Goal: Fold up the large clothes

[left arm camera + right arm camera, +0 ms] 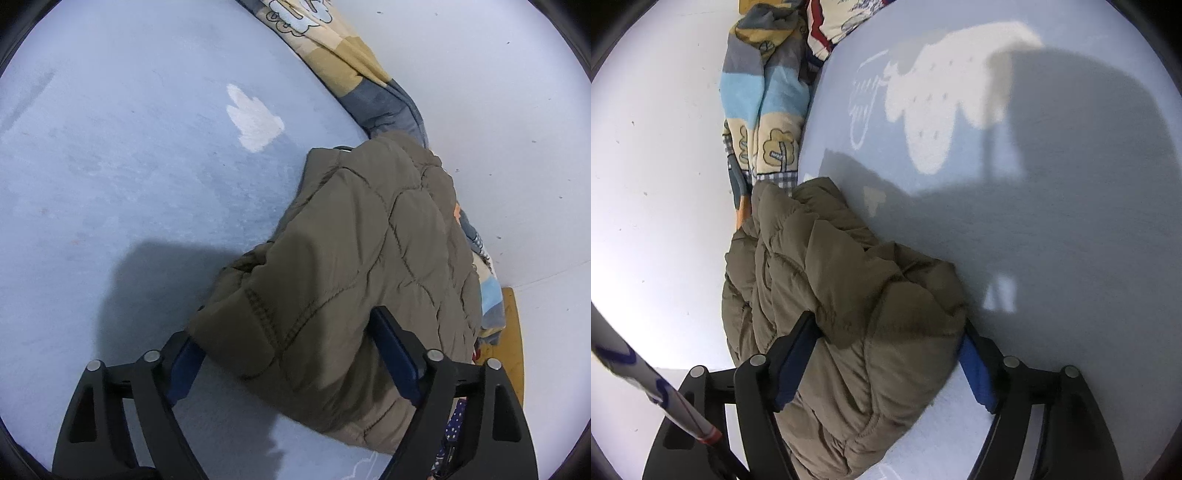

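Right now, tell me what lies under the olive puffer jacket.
The olive puffer jacket rests on the pale blue sheet, its far edge overlapping the patterned blanket. Anything directly beneath the folds is covered.

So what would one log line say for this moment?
item: folded olive puffer jacket on light blue sheet | left tool: wide, straddling jacket | right tool: same

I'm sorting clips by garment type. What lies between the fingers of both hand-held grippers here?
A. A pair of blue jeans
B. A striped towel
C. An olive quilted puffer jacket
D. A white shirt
C: an olive quilted puffer jacket bulges between the fingers of the left hand-held gripper and the right hand-held gripper, resting on the pale blue sheet.
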Available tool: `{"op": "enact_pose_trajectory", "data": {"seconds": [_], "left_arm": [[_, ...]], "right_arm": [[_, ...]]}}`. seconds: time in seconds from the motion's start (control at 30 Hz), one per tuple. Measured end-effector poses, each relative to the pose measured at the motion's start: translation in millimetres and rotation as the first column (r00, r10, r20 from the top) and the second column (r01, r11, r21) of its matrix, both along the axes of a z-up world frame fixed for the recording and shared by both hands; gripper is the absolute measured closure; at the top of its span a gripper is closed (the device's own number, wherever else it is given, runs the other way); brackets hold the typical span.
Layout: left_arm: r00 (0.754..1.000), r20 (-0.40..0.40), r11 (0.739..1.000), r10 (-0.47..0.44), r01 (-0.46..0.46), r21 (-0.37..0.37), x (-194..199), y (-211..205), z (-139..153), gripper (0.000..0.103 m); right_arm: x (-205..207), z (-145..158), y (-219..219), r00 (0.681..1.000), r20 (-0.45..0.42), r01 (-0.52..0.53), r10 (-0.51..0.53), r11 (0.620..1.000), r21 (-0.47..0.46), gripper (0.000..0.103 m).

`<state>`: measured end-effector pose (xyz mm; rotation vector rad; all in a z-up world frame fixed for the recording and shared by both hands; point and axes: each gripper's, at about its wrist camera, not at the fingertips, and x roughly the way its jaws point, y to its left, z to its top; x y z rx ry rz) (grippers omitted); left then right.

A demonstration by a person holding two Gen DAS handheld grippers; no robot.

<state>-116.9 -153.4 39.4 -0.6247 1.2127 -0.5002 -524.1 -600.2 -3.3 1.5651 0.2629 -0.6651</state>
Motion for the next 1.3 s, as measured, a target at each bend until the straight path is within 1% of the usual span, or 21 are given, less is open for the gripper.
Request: {"op": "enact_pose_trajectory", "data": {"seconds": [0.07, 0.1, 0.13, 0.17, 0.2, 0.23, 0.3, 0.33, 0.37, 0.4, 0.43, 0.5, 0.53, 0.57, 0.6, 0.63, 0.67, 0.77, 0.87, 0.97, 1.3], "left_arm": [[1.000, 0.015, 1.000, 0.003, -0.003, -0.002, 0, -5, -3, 0.017], [1.000, 0.028, 1.000, 0.004, -0.004, 0.002, -1, -7, -1, 0.017], [0.999, 0.050, 1.000, -0.006, 0.005, 0.017, -2, -10, 3, 0.020], [0.996, 0.086, 0.999, -0.020, 0.016, 0.045, -3, -14, 8, 0.026], [0.991, 0.124, 0.996, -0.041, 0.031, 0.084, -5, -18, 14, 0.039], [0.983, 0.168, 0.989, -0.071, 0.048, 0.141, -7, -24, 23, 0.048], [0.962, 0.243, 0.969, -0.124, 0.066, 0.236, -14, -36, 36, 0.058], [0.942, 0.291, 0.945, -0.168, 0.070, 0.318, -20, -46, 44, 0.061], [0.930, 0.316, 0.931, -0.189, 0.068, 0.358, -24, -51, 47, 0.062], [0.909, 0.355, 0.907, -0.220, 0.057, 0.418, -31, -60, 53, 0.063], [0.887, 0.388, 0.883, -0.252, 0.047, 0.467, -37, -67, 57, 0.063], [0.859, 0.424, 0.860, -0.287, 0.035, 0.510, -44, -74, 64, 0.064], [0.851, 0.436, 0.854, -0.294, 0.030, 0.519, -46, -75, 68, 0.064], [0.843, 0.445, 0.851, -0.302, 0.028, 0.525, -48, -76, 72, 0.065], [0.839, 0.451, 0.850, -0.304, 0.026, 0.525, -49, -76, 76, 0.065], [0.839, 0.454, 0.853, -0.300, 0.023, 0.521, -51, -74, 79, 0.065], [0.839, 0.455, 0.855, -0.298, 0.022, 0.519, -52, -76, 81, 0.065], [0.838, 0.464, 0.864, -0.287, 0.017, 0.503, -55, -69, 91, 0.065], [0.831, 0.482, 0.874, -0.278, 0.010, 0.486, -62, -65, 105, 0.066], [0.823, 0.498, 0.881, -0.274, 0.008, 0.472, -68, -60, 120, 0.066], [0.823, 0.508, 0.897, -0.255, 0.006, 0.442, -87, -32, 151, 0.066]], "right_arm": [[5, 0, -4, 0.999, -0.006, -0.032, 0.032, 0.999, -0.019, 0.024], [9, 2, -6, 0.998, -0.017, -0.055, 0.054, 0.998, -0.036, 0.026], [11, 3, -7, 0.997, -0.024, -0.068, 0.067, 0.996, -0.050, 0.035], [13, 6, -7, 0.996, -0.036, -0.083, 0.081, 0.994, -0.074, 0.040], [16, 12, -7, 0.993, -0.068, -0.106, 0.099, 0.989, -0.105, 0.052], [21, 23, -7, 0.985, -0.124, -0.142, 0.124, 0.978, -0.153, 0.061], [35, 43, -1, 0.954, -0.255, -0.221, 0.155, 0.941, -0.255, 0.067], [42, 53, 3, 0.932, -0.326, -0.263, 0.161, 0.917, -0.300, 0.069], [52, 65, 11, 0.897, -0.413, -0.319, 0.159, 0.879, -0.355, 0.070], [58, 71, 16, 0.874, -0.462, -0.351, 0.152, 0.854, -0.383, 0.072], [65, 78, 23, 0.842, -0.521, -0.396, 0.143, 0.820, -0.414, 0.072], [71, 87, 31, 0.806, -0.578, -0.443, 0.128, 0.777, -0.446, 0.073], [74, 93, 36, 0.787, -0.607, -0.470, 0.114, 0.748, -0.468, 0.074], [74, 97, 40, 0.776, -0.622, -0.485, 0.105, 0.728, -0.484, 0.074], [78, 106, 47, 0.756, -0.649, -0.514, 0.080, 0.687, -0.514, 0.075], [77, 110, 52, 0.745, -0.664, -0.530, 0.067, 0.663, -0.528, 0.075], [79, 117, 59, 0.728, -0.684, -0.554, 0.045, 0.626, -0.549, 0.076], [79, 130, 71, 0.717, -0.697, -0.577, 0.021, 0.580, -0.575, 0.076], [80, 141, 76, 0.715, -0.699, -0.585, 0.010, 0.558, -0.589, 0.077], [76, 154, 85, 0.717, -0.697, -0.592, -0.005, 0.524, -0.612, 0.077], [57, 190, 110, 0.744, -0.668, -0.595, 0.012, 0.467, -0.654, 0.077]]}}
